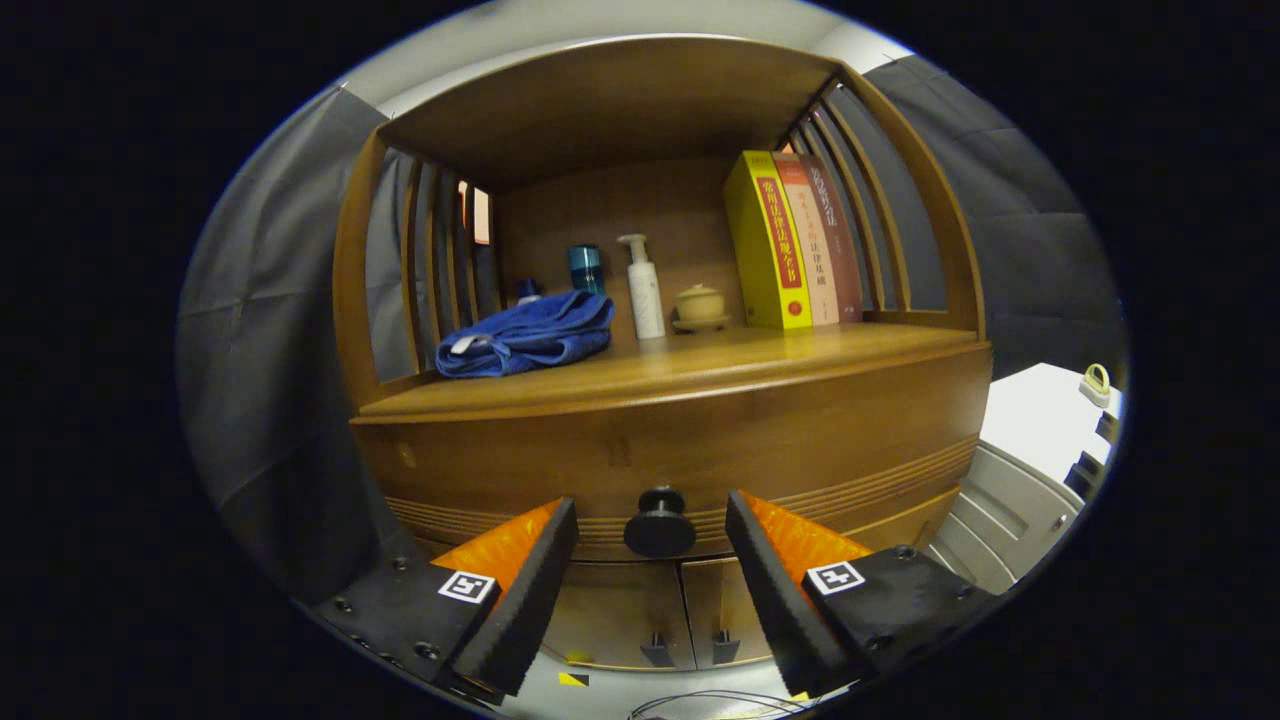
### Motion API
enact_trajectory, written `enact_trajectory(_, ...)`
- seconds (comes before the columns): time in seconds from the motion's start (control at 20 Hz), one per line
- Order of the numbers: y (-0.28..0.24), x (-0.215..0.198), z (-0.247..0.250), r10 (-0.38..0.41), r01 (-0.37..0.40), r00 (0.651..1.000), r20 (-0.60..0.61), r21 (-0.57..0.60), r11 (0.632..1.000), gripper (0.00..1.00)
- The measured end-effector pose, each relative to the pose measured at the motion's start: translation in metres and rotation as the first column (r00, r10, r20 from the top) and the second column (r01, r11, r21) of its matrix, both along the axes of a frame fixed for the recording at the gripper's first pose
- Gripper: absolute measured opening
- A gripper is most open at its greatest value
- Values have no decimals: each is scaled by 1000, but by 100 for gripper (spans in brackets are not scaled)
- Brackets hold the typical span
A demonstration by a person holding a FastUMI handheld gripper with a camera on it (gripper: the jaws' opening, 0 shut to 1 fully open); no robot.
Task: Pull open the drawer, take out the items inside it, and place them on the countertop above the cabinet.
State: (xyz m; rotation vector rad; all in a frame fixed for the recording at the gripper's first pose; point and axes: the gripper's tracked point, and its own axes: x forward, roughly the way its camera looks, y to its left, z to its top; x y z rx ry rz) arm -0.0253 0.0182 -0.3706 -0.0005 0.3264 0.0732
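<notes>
Below the wooden tabletop [680,365], the drawer [680,450] is closed, its round knob [659,523] centred between the gripper's [651,520] wide-open jaws, untouched.

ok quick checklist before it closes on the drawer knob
1. Gripper open wide enough: ok, fingers spread either side of the knob.
2. Knob centred between the fingers: ok.
3. Fingers far enough forward to pinch: cannot tell.
4. Drawer shut, knob free of clutter: ok.
5. Countertop has bare room ahead of the blue towel and pump bottle: ok.
</notes>
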Motion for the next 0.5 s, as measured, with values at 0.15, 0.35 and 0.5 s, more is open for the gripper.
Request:
enact_trajectory(0.15,2,9,-13,-11,11,1000,-8,6,1000,93)
enact_trajectory(0.35,-11,17,-21,-55,56,998,-19,8,998,70)
enact_trajectory(0.5,-11,16,-26,-57,59,997,-55,30,998,59)
